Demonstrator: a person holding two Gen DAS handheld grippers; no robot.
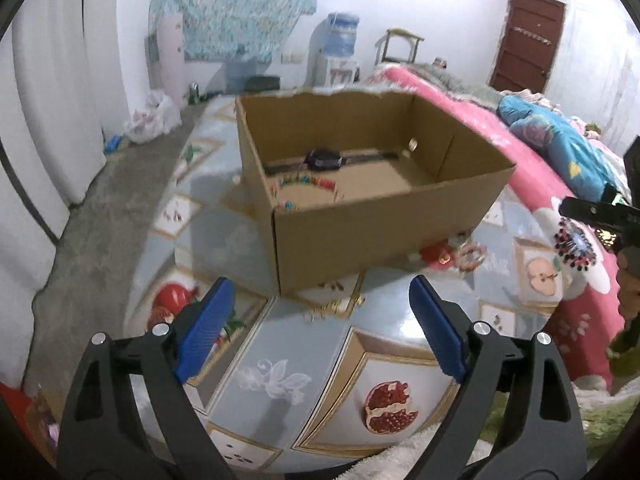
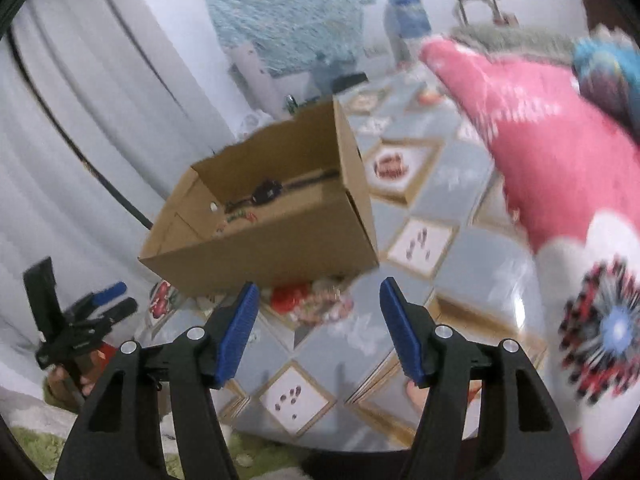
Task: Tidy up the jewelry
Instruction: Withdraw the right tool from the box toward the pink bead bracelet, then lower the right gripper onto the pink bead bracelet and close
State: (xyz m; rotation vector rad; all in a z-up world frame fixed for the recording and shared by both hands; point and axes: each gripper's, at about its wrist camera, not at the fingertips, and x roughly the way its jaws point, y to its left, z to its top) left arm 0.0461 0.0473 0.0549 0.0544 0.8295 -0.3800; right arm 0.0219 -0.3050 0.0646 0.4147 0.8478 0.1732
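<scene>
Cardboard box (image 1: pixel 360 216) already holds a watch (image 1: pixel 324 159) and beaded necklace (image 1: pixel 308 184). Both grippers' jaws wide, empty. Next: right gripper (image 2: pixel 316 332) grabs the bracelets (image 2: pixel 320 304) beside the box.

No text, label, brand or number is legible in either view.

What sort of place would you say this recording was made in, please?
Probably a bedroom in a home: piled bedding, a water dispenser by the wall, and a brown door behind the cardboard box.
</scene>
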